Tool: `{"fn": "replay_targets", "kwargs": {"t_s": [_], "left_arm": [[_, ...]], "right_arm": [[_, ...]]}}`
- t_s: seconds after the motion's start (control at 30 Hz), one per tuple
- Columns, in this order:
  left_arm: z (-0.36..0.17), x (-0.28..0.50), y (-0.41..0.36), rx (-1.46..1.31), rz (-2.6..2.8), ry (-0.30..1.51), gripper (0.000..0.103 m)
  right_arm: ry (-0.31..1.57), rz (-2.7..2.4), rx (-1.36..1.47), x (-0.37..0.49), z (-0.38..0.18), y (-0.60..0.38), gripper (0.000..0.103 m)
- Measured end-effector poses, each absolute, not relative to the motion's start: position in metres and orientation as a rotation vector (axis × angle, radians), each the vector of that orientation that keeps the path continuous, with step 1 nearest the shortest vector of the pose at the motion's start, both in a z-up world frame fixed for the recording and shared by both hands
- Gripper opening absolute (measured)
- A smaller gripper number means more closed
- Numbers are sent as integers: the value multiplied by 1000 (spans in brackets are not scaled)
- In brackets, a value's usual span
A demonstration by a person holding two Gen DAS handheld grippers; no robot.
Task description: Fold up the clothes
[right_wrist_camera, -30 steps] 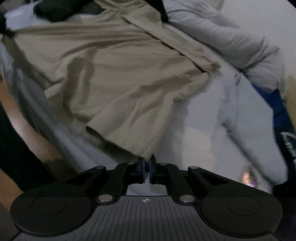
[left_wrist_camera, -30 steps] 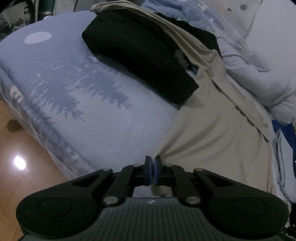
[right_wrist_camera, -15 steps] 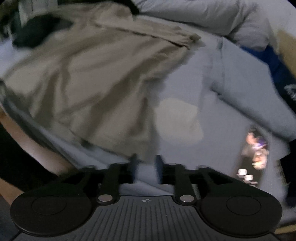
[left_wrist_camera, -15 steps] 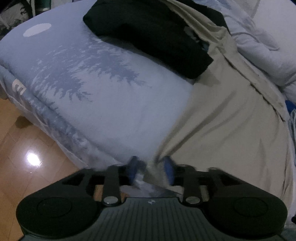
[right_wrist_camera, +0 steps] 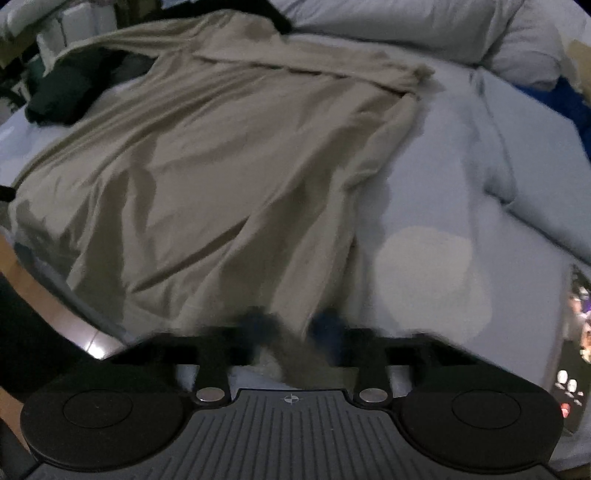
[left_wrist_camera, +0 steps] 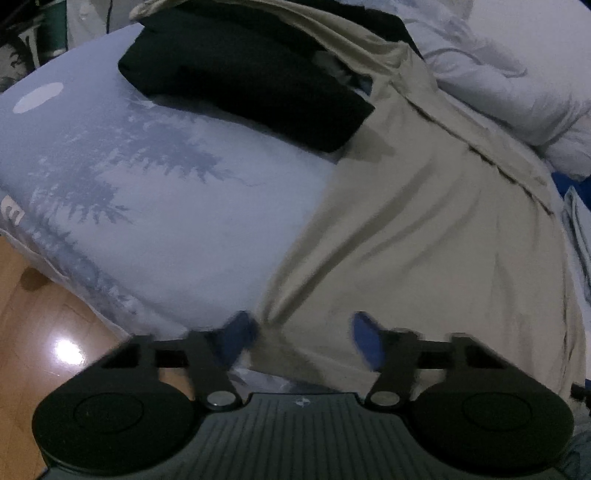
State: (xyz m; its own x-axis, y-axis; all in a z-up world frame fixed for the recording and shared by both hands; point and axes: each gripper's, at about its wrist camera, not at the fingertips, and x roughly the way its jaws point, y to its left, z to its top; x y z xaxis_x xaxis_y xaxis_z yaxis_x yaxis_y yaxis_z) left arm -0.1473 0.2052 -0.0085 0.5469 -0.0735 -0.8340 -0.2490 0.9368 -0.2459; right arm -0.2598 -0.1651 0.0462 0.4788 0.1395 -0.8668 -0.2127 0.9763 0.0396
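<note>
A beige garment lies spread on the bed, its near hem at the bed's edge. In the left wrist view my left gripper straddles the hem's left corner. Its blurred blue fingertips stand wide apart and its jaws are closing, with cloth between them but not pressed. In the right wrist view the same beige garment fills the middle. My right gripper is at the hem's right part, its jaws apart and blurred, with a bunch of cloth between them.
A folded black garment lies at the back on the blue tree-print bedcover. Pale pillows and a duvet are piled behind. Wooden floor shows at the left. A lit screen lies at the far right.
Both grippers were shut a second ago and now stand with jaws apart. Both have moved in and down to the beige garment's near hem, and both wrists have rolled.
</note>
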Motion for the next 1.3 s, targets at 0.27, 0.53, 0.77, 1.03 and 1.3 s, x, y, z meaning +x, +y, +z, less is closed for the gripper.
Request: {"fn": "replay_targets", "kwargs": {"t_s": [0.27, 0.53, 0.77, 1.03, 1.3], "left_arm": [[25, -161, 227, -460, 93, 908, 6], [38, -169, 240, -481, 105, 900, 6], [5, -160, 234, -443, 137, 1008, 8], [10, -164, 259, -577, 199, 952, 60], [46, -165, 311, -745, 230, 667, 78]], "right_arm": [[932, 183, 201, -285, 102, -207, 3], [972, 78, 357, -303, 108, -255, 2], [1134, -79, 120, -293, 63, -257, 5], [1114, -202, -38, -292, 80, -254, 17], [840, -57, 92, -290, 167, -221, 50]]}}
